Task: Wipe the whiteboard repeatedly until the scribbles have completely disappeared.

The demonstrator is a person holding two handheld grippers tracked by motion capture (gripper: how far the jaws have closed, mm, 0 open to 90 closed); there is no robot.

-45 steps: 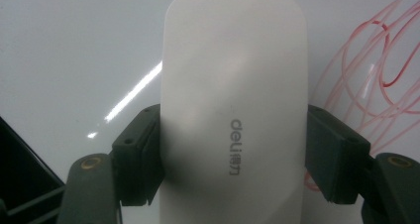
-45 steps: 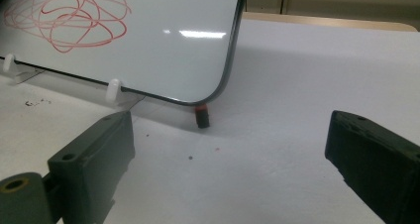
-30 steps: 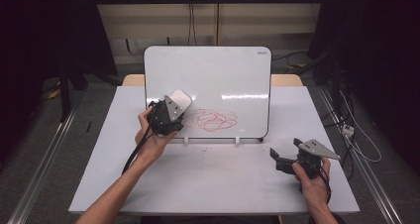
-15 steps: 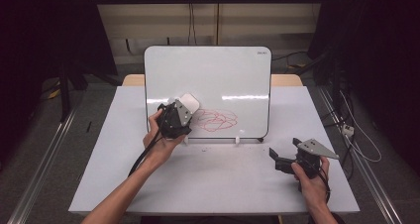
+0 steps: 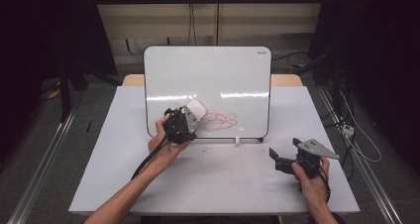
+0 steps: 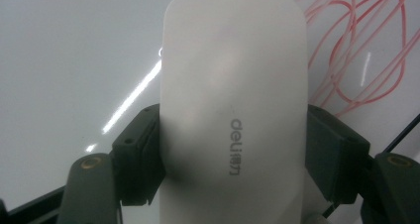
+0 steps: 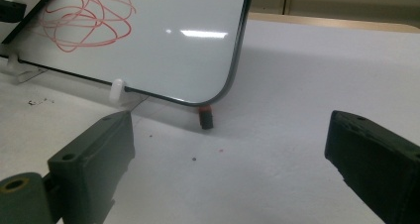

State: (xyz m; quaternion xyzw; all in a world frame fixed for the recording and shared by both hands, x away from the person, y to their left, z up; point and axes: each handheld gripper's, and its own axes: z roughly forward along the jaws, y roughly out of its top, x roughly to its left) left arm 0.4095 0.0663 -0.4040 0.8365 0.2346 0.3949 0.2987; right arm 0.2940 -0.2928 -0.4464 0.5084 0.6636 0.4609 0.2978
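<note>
The white eraser (image 6: 233,110) sits pinched between the two black jaws of the left gripper (image 5: 184,122), its pale rounded body rising from between the pads in the left gripper view with a small grey brand mark printed along its lower half; its far end lies against the whiteboard (image 5: 208,75), which stands propped upright at the table's far middle; seen from the high view, the eraser is at about seven o'clock on the board's face, just beside the left edge of the red scribble (image 5: 220,120), which loops across the board's lower middle at roughly six o'clock; in the left gripper view the same red loops lie at one to two o'clock of the eraser; the left hand (image 5: 166,142) grips the tool from below and a black cable trails back along the forearm; the board rests on small white clips (image 7: 116,90) along its bottom edge and on a short red-and-black foot (image 7: 205,117) under its rounded corner; the right gripper (image 5: 285,159) rests low over the white table (image 5: 223,184) at about four o'clock of the board, well apart from it, its jaws spread wide with nothing between them, held by the right hand (image 5: 309,177).
</note>
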